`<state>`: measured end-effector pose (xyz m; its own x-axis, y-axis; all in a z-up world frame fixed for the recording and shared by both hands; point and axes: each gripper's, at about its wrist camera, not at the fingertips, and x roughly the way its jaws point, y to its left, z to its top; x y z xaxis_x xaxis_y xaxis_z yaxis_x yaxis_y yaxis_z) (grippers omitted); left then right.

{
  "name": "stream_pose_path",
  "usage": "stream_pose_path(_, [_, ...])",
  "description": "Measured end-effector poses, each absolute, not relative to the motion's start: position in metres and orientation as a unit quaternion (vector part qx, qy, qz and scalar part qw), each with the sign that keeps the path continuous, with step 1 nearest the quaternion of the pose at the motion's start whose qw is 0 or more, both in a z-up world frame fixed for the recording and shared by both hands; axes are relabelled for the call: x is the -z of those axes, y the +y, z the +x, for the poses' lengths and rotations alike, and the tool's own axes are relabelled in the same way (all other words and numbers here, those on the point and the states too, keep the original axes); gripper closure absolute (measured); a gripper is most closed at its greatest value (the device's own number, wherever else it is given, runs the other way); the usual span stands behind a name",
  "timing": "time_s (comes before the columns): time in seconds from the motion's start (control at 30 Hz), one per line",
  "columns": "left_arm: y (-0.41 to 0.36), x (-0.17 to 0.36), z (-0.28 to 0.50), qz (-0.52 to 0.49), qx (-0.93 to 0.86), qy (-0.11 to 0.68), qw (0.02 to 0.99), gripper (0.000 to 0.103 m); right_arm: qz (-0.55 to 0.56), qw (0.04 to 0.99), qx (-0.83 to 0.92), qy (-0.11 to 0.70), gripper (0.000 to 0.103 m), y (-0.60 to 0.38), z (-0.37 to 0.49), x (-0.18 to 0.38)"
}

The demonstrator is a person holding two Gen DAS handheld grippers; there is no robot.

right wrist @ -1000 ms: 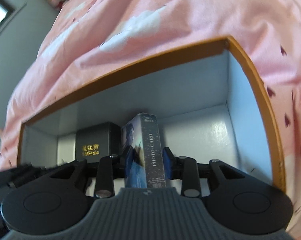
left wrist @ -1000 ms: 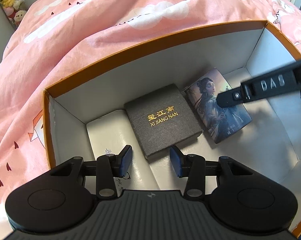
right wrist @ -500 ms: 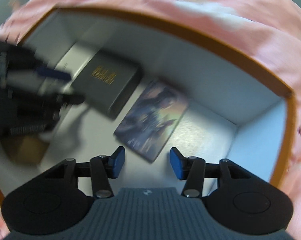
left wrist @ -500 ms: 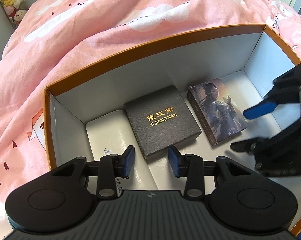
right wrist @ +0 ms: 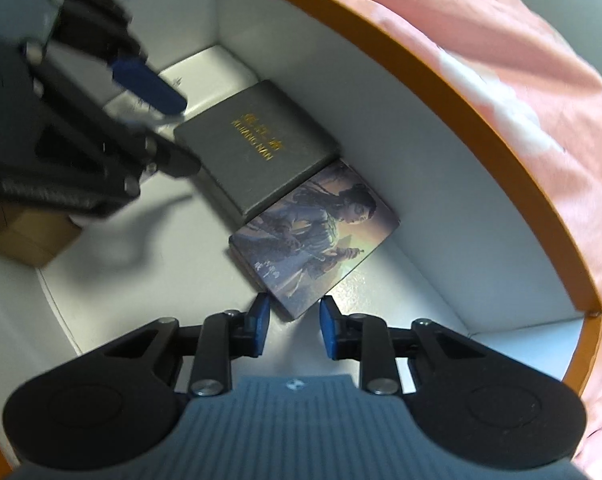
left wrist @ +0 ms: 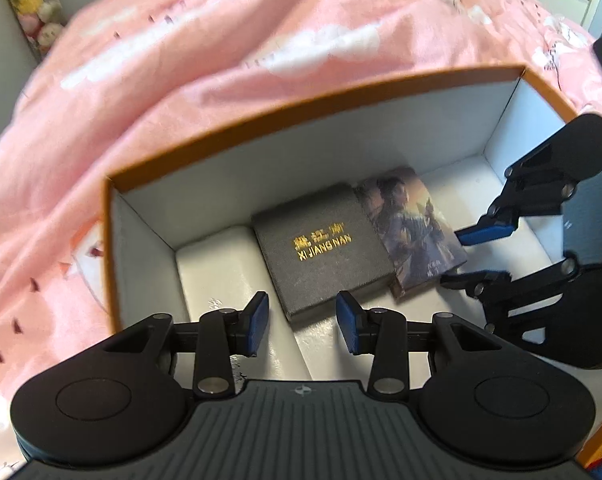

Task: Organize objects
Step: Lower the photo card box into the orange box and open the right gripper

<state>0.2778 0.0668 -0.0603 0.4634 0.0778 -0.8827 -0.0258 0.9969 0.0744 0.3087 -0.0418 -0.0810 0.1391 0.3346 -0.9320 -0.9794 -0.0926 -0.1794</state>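
Observation:
An orange-rimmed white box point(left wrist: 261, 128) point(right wrist: 481, 120) rests on pink bedding. Flat on its floor lie a black box lettered "XI JIANG NAN" point(left wrist: 321, 244) point(right wrist: 257, 148) and, against its side, an illustrated photo card box point(left wrist: 413, 236) point(right wrist: 317, 236). My left gripper point(left wrist: 303, 328) point(right wrist: 169, 120) hovers open over the black box's near corner and holds nothing. My right gripper point(right wrist: 293, 328) point(left wrist: 467, 258) points down at the card box's near corner. Its jaws are closing, and the corner shows between the pads, which do not press on it.
A flat white item point(left wrist: 221, 264) point(right wrist: 197, 76) lies left of the black box. A small brown cardboard box point(right wrist: 25, 236) stands at the box's near side. The white floor point(right wrist: 401, 292) right of the card box is bare. Plush toys point(left wrist: 33, 4) sit beyond the bedding.
A second ago my right gripper held the card box upright. It has let go and rolled, and its jaws have narrowed again. The card box now lies flat against the black box.

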Motion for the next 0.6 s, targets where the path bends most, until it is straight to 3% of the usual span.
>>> stream_pose_path(0.23, [0.04,0.017,0.228,0.002,-0.062,0.416,0.907,0.049,-0.437,0.616,-0.56,0.341,0.07,-0.058,0.308,0.056])
stream_pose_path(0.6, [0.025,-0.029,0.156,-0.063,-0.049,0.358,0.93,0.047,-0.313,0.701,-0.547,0.333,0.069,-0.114,0.27,-0.009])
